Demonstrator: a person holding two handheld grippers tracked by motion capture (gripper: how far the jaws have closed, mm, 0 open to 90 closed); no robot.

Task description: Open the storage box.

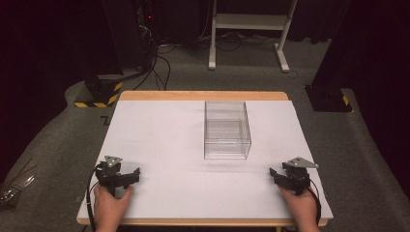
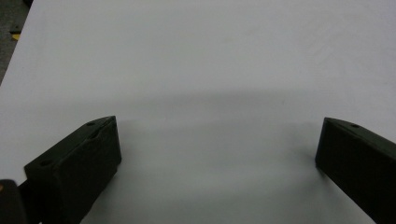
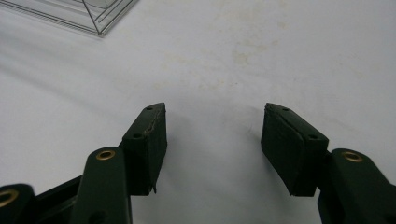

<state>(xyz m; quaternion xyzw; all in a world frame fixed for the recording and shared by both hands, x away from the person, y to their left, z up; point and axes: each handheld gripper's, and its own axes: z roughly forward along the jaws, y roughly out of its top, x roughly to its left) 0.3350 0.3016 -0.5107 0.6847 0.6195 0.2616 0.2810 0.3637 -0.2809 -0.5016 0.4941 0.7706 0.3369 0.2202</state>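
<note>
Two hands at the near table edge each held a gripper. Left gripper [image 1: 126, 178]: jaws spread wide, nothing between them, resting over bare white table [image 1: 159, 140]. Right gripper [image 1: 279, 177]: jaws likewise spread and empty, probably parked ready to reach. Clear box [image 1: 227, 129]: stood upright at mid-table, apparently empty, well apart from both grippers. No readable labels or writing seen.

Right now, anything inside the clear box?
The clear box looks empty: the white table cover shows through its walls and floor. Glare on the near wall could mask something small or transparent. Both grippers sit open near the front edge, away from it.
</note>
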